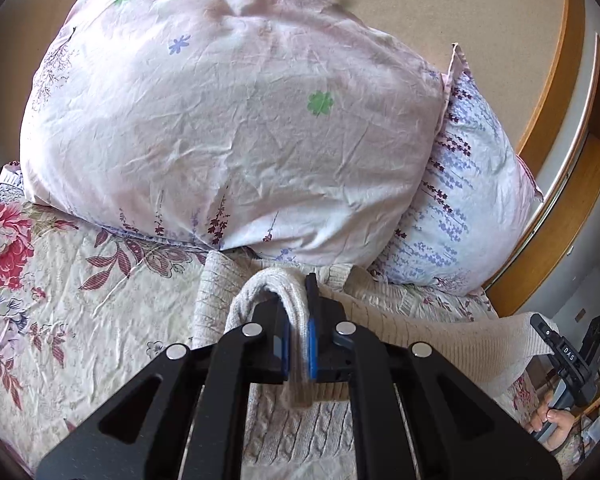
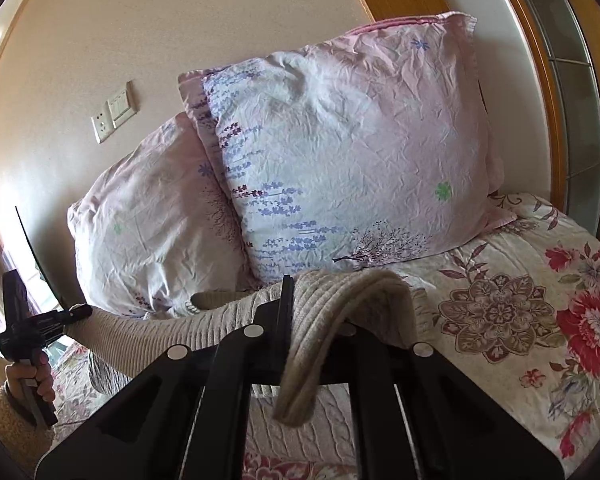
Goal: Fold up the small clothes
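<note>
Left gripper: blue-padded black jaws clamped on a doubled ribbed edge of the cream cable-knit sweater, fold of knit looping up over the fingertips. Right gripper: jaws closed on another bunched stretch of the same ribbed edge, pads hidden under the draped knit. Between the two grips: ribbed band pulled into a raised span above the body of the sweater, seen from the right wrist view running off toward the left gripper and the hand holding it. Body of the sweater: flat on the floral quilted bedspread, directly beneath both grippers, far edge just short of the pillows. Beyond the sweater: large pale pink flower-print pillow, with a second lavender-print pillow tucked beside it, both against the beige wall. Past the pillows: wooden frame at the side.

Step in hand, by judgement: carrying the lifted edge across the sweater to make a fold. For a clean result: both grips kept level with each other, span kept lightly taut without stretching the rib, edge lowered parallel to the opposite edge of the sweater, well short of the pillows. Release only once the carried layer lies flat on the sweater; a loose or uneven span likely to leave a skewed crease.
</note>
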